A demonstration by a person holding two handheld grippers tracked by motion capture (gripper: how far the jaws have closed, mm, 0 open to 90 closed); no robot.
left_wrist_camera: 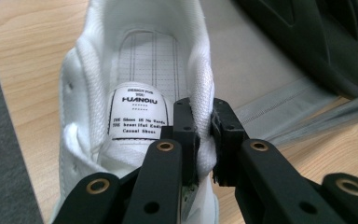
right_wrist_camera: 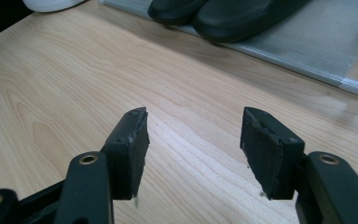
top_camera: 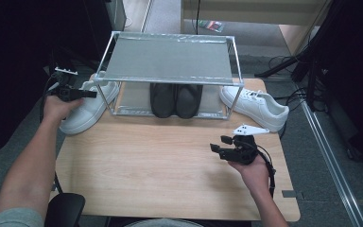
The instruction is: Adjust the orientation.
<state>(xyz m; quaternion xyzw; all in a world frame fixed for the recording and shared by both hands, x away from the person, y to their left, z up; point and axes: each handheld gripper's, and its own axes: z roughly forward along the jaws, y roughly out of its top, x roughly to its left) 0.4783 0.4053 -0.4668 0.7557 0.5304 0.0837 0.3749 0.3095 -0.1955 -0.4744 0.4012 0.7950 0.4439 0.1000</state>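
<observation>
- Currently the step in hand reads as the pick-up of the left white sneaker (left_wrist_camera: 135, 93); the likely aim is a place on the shoe rack (top_camera: 170, 75), though that is my judgement only.
- Nearest the person, the right gripper (top_camera: 224, 145) hangs just above the bare table (top_camera: 146, 165), well in front of the shoe rack and toward its right end. Its jaws stand wide apart with nothing between them: idle.
- Right forearm comes in from the near edge, hand curled around the gripper body, jaws pointing left and slightly toward the rack.
- Farther off, the left gripper (left_wrist_camera: 204, 135) is closed on the padded collar of the left white sneaker: one jaw inside the opening beside the printed insole label, the other outside, the collar wall squeezed between.
- That sneaker sits on the table just beside the rack's left front leg, touching or nearly so; I cannot tell which.
- Left forearm reaches long from the near left corner, gripper roughly level, jaws pointing toward the rack.
- Next move, as I judge it: lift straight, check that the collar does not slip, then clear the left leg before swinging in.
- Inside the rack, on the lower shelf, a black pair (top_camera: 176, 99) fills the middle; space remains either side.
- Beyond the rack's right front leg lies the right white sneaker (top_camera: 255, 108), untouched.
</observation>
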